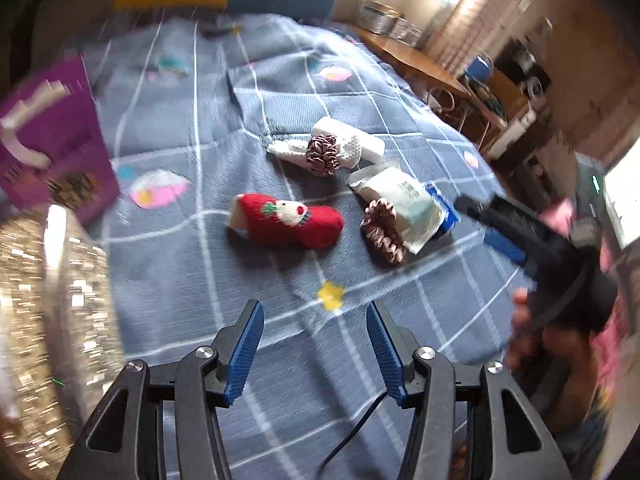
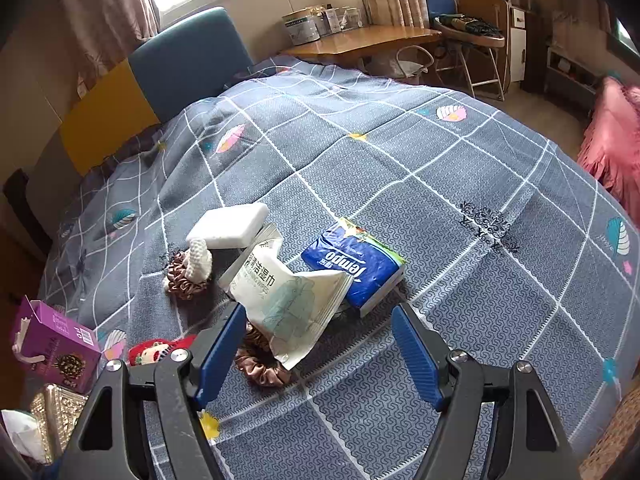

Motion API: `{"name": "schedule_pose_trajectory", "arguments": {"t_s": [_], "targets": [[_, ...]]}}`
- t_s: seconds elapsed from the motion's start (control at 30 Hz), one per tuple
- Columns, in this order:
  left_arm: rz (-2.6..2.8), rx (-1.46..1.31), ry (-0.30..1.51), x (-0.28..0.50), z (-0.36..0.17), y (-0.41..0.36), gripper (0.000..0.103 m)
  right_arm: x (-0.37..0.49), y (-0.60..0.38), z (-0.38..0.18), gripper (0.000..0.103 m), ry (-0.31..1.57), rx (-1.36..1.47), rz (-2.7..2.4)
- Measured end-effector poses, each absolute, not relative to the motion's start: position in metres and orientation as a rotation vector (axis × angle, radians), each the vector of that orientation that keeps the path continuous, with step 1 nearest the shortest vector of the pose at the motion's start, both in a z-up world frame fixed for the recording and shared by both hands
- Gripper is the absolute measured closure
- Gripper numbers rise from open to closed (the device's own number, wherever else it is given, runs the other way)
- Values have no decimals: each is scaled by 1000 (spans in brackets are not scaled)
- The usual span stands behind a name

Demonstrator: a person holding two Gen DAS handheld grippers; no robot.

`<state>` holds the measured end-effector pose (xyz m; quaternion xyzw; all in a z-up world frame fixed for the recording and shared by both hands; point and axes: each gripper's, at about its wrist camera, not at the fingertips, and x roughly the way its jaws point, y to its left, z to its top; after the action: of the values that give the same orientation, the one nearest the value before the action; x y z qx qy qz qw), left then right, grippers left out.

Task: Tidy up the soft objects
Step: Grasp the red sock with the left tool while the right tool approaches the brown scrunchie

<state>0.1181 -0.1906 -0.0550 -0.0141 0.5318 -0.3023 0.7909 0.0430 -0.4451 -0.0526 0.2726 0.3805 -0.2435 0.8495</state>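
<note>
Soft things lie on the grey checked bedspread [image 1: 200,152]. A red knitted sock [image 1: 290,219] lies ahead of my open, empty left gripper [image 1: 315,314]; it also shows in the right wrist view [image 2: 154,351]. A brown scrunchie [image 1: 383,230] [image 2: 262,368] lies partly under a white wet-wipes pack [image 1: 404,204] [image 2: 292,300]. A blue Tempo tissue pack [image 2: 356,266] lies beside it. A second scrunchie [image 1: 322,155] [image 2: 182,280] sits by a white knitted piece [image 1: 350,148] [image 2: 200,260] and a white sponge block [image 2: 230,226]. My right gripper [image 2: 320,320] is open and empty above the wipes pack; it shows blurred in the left wrist view [image 1: 480,220].
A purple open box [image 1: 52,140] [image 2: 52,344] stands at the left. A gold glittery box [image 1: 44,328] [image 2: 56,416] is close by my left gripper. A wooden desk [image 2: 360,40] and folding chair [image 2: 468,32] stand beyond the bed. A pink cloth [image 2: 612,144] hangs at right.
</note>
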Motion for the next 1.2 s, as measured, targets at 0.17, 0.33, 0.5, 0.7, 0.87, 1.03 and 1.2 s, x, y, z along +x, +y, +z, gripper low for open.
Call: {"name": "schedule_pose_trajectory", "arguments": {"t_s": [0.17, 0.33, 0.5, 0.7, 0.87, 1.03, 1.2], "targets": [[-552, -156, 1236, 159, -86, -210, 45, 37, -455, -54, 27, 783, 652, -506], [-453, -203, 1275, 187, -109, -221, 41, 30, -469, -61, 27, 770, 775, -491], [-406, -204, 1264, 201, -114, -234, 42, 20, -483, -65, 27, 723, 888, -497], [-501, -35, 1194, 194, -109, -255, 77, 10, -495, -72, 27, 691, 985, -523], [-589, 2, 1087, 168, -79, -242, 78, 12, -494, -75, 27, 705, 996, -509], [-695, 144, 1082, 128, -71, -231, 78, 19, -487, -76, 27, 734, 968, -467], [-667, 357, 1083, 92, -94, -225, 78, 40, -461, -70, 31, 795, 836, -340]]}}
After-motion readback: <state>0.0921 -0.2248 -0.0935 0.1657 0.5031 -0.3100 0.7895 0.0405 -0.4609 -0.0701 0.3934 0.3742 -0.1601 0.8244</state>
